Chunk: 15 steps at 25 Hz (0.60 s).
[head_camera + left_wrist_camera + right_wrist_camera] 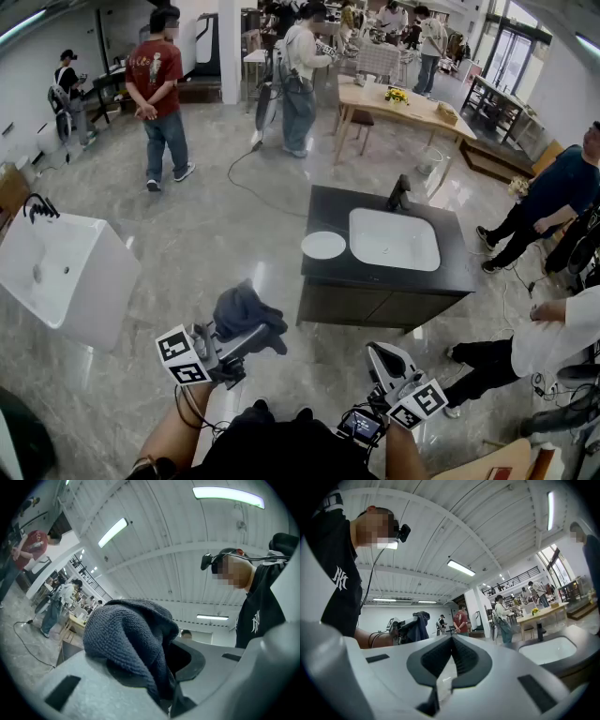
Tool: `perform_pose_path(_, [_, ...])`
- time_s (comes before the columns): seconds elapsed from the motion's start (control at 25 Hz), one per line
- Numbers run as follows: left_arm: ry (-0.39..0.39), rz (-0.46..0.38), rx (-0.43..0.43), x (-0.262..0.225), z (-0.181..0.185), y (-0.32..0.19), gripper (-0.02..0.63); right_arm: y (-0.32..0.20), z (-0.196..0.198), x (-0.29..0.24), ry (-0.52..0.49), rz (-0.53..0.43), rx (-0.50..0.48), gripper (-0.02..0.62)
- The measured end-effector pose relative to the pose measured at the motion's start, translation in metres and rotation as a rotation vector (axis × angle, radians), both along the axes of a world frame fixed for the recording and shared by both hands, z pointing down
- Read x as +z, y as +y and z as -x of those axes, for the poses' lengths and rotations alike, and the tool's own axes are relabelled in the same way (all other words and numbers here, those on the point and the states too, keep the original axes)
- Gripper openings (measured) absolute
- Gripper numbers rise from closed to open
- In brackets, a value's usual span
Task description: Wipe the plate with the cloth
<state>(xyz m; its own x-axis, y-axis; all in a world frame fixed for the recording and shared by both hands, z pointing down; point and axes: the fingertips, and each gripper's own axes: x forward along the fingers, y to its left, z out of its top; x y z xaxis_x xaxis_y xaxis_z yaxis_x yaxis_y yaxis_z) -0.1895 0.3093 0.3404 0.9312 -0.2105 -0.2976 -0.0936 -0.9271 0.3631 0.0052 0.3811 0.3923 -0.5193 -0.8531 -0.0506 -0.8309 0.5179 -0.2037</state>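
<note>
Busy hall; a dark sink counter (394,279) ahead carries the white plate (323,245) on its left end.
The plate lies ahead, well apart, roughly between both grippers. The left gripper (249,336) pinches the grey cloth (126,634) in its jaws, while the right gripper (451,641) is closed and empty.

A dark counter (394,279) stands on the glossy grey floor (216,234), with a white basin (394,240) set into its top and a black tap (400,193) at the basin's far edge. Well apart to the left is a white freestanding sink (66,267), and beyond it stands a person in a red shirt (156,80). Farther off, a wooden table (412,111) carries yellow flowers (397,95), and a dark cable (246,183) trails across the floor.
</note>
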Motion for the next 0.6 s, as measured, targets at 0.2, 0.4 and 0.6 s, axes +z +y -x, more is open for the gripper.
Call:
perform_pose_path(0.2, [-0.019, 0.003, 0.004, 0.007, -0.001, 0.003, 0.083, 0.0, 0.006, -0.005, -0.041, -0.006, -0.006, 0.003])
perform_pose_path(0.4, [-0.012, 0.01, 0.006, 0.007, -0.009, 0.002, 0.083, -0.003, -0.002, -0.005, -0.048, -0.004, -0.006, 0.003])
perform_pose_path(0.6, [-0.018, 0.015, -0.001, 0.006, -0.011, 0.0, 0.083, -0.004, -0.012, 0.004, 0.029, 0.02, 0.006, 0.003])
